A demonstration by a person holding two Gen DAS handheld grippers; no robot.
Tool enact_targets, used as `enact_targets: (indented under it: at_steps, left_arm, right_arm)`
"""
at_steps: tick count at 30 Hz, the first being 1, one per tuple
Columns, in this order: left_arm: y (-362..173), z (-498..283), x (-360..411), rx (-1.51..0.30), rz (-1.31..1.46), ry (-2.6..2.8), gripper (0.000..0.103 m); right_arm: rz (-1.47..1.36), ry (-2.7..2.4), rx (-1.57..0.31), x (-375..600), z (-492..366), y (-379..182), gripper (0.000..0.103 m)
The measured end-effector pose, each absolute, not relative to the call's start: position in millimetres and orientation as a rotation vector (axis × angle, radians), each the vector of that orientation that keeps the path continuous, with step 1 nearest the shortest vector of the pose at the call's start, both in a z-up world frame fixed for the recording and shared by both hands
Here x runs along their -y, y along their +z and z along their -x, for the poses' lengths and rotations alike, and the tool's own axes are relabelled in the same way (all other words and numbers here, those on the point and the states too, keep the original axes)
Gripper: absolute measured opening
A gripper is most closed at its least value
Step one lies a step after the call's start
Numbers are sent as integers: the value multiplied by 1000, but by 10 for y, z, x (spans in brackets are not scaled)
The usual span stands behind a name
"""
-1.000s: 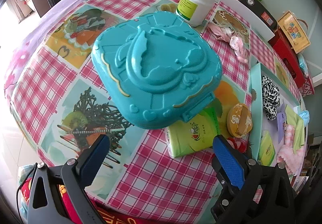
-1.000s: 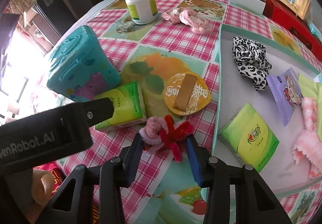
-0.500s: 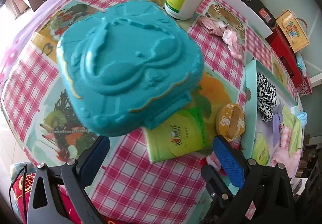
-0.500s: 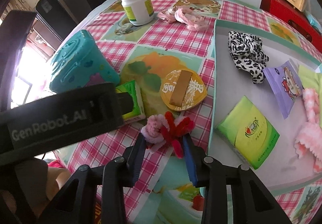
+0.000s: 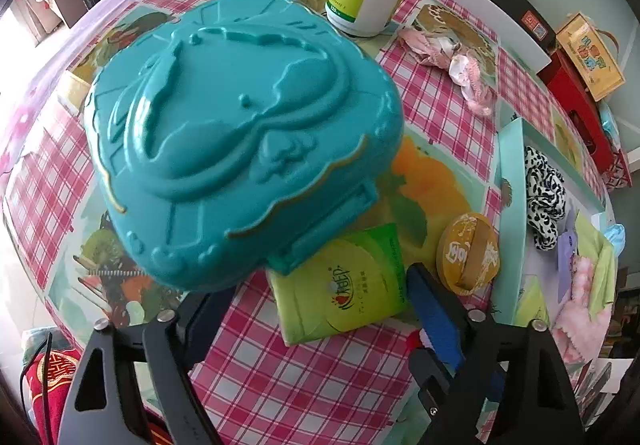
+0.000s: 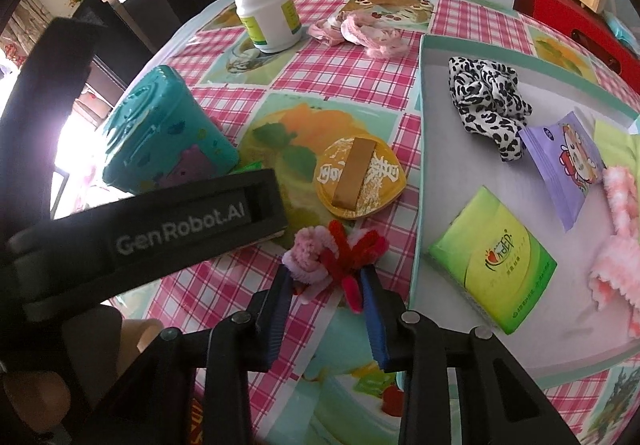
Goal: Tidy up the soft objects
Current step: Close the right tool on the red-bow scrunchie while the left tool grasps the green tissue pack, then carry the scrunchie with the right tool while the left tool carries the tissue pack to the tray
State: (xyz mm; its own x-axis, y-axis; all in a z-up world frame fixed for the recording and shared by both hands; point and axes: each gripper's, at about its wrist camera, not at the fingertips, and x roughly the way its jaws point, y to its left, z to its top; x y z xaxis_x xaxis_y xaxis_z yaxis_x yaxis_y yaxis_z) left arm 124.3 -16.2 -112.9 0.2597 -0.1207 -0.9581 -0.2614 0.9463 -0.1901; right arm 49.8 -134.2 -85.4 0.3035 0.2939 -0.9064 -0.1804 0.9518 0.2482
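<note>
A pink and red fuzzy bundle (image 6: 336,249) lies on the checked tablecloth beside the tray. My right gripper (image 6: 326,281) is closing on it, and its blue pads touch the bundle on both sides. A green tissue pack (image 5: 344,285) lies partly under the teal case (image 5: 240,141). My left gripper (image 5: 320,317) hangs over the pack's near end; its jaws are closing, with the pack between them and a gap left at the left finger. The left gripper's black body (image 6: 180,233) crosses the right wrist view and hides that pack there.
The teal-rimmed tray (image 6: 418,165) on the right holds a leopard scrunchie (image 6: 488,97), a purple packet (image 6: 560,161), another green tissue pack (image 6: 492,261) and pink fluffy cloth (image 6: 616,245). A white bottle (image 6: 268,17), pink fabric (image 6: 360,31) and a gold lid (image 6: 360,177) sit on the table.
My left gripper has slid over to the green tissue pack, and its jaws have narrowed. The right gripper's fingers have drawn in around the fuzzy bundle.
</note>
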Motion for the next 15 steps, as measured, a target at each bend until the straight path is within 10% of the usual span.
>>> enact_targets:
  at_steps: [15]
  left_arm:
    - [-1088, -1123, 61, -1295, 398, 31, 70]
  right_arm:
    - [-157, 322, -1222, 1415, -483, -845, 32]
